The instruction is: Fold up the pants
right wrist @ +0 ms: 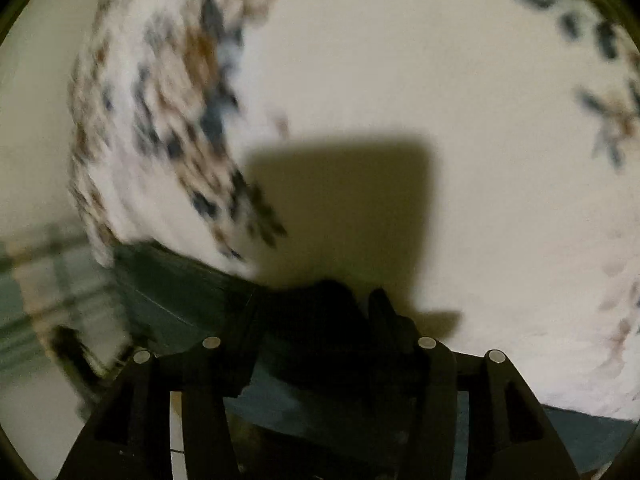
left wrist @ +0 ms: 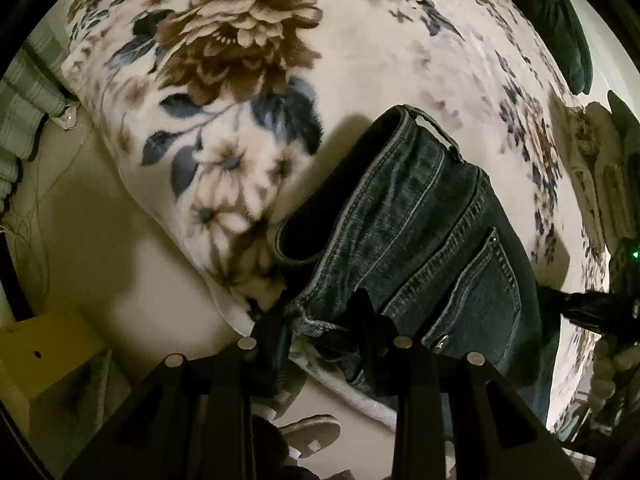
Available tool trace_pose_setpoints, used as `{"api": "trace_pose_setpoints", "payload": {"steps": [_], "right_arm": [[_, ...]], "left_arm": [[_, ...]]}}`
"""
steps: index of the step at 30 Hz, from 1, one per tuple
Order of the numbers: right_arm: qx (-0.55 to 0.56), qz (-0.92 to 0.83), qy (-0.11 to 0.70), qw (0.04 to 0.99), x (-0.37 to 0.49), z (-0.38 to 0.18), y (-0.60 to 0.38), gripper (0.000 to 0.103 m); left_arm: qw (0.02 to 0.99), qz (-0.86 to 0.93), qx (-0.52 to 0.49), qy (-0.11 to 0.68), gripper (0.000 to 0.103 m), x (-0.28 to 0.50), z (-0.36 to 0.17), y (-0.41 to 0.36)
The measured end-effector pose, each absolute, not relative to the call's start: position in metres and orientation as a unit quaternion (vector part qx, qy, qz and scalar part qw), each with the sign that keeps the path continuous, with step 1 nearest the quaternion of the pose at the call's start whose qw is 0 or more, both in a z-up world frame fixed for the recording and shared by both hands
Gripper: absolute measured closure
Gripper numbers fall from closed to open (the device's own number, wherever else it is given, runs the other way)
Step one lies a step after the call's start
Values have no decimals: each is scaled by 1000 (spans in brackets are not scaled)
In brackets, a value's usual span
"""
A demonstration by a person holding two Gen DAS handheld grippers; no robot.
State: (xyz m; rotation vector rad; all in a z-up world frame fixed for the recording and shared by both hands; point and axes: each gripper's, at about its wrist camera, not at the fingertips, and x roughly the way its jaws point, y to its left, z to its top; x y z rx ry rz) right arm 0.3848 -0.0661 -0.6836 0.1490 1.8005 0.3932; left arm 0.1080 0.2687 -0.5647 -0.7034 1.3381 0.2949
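Dark blue jeans (left wrist: 420, 220) lie folded lengthwise on a white floral blanket (left wrist: 360, 60), waistband far from me and a back pocket facing up. In the left wrist view my left gripper (left wrist: 320, 316) points down at the near end, shut on the frayed hem bunched between its fingers (left wrist: 272, 320). The right wrist view is blurred. There my right gripper (right wrist: 320, 312) hangs over the blanket (right wrist: 460, 120) with a dark lump of denim (right wrist: 316, 296) filling the gap between its jaws. Whether its pads press on the cloth is too dark to tell. More denim (right wrist: 172, 292) runs off to the left.
The blanket's edge drops to a pale floor (left wrist: 100, 240) on the left. A yellow box (left wrist: 44, 352) stands near the bottom left, and a sandal (left wrist: 308, 436) lies on the floor below the gripper. Checked cloth (left wrist: 24, 92) hangs far left; a dark green cushion (left wrist: 560, 20) sits top right.
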Motion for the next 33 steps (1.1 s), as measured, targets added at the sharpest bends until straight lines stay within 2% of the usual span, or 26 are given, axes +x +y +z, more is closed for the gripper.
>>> {"api": "trace_pose_setpoints", "payload": {"steps": [1,7,9,10,11,13,16,17,18,19,24,27,33], "right_arm": [[62,161,771,613,382,-683,-65,93],[83,139,751,640,376,-672,-74,94],[117,131,750,638,378,-673,-83,91],[128,131,745,641,378,-670,-88,75],[133,129,740,646,376,-665,-95,54],[169,123,715,667,364,-647,-114,47],[236,95,671,697,324,-621,-155,36],[265,71,651,707,300,-612,-179,32],[289,50,637,713,279,-608,-199,32],[313,25,626,714,257,-604,-222,32],[423,-147,563,695,132,-597,-357,32],[481,-250,498,677,49,-599,-445,32],[576,-300,362,669,-44,-634,-577,33]], "left_arm": [[718,132,-315,607,76,109,-566,270],[721,119,-282,622,75,118,-574,264],[719,123,-271,627,73,120,-566,261],[722,125,-261,628,73,120,-559,258],[727,125,-251,626,73,121,-551,254],[742,129,-216,621,71,123,-533,242],[770,133,-137,609,49,124,-502,212],[777,129,-118,605,33,125,-492,201],[781,126,-105,603,22,125,-486,190],[783,121,-95,603,19,126,-478,180],[790,63,-65,607,19,134,-467,112],[781,19,-56,622,19,141,-477,59],[758,-49,-3,651,19,154,-516,-62]]}}
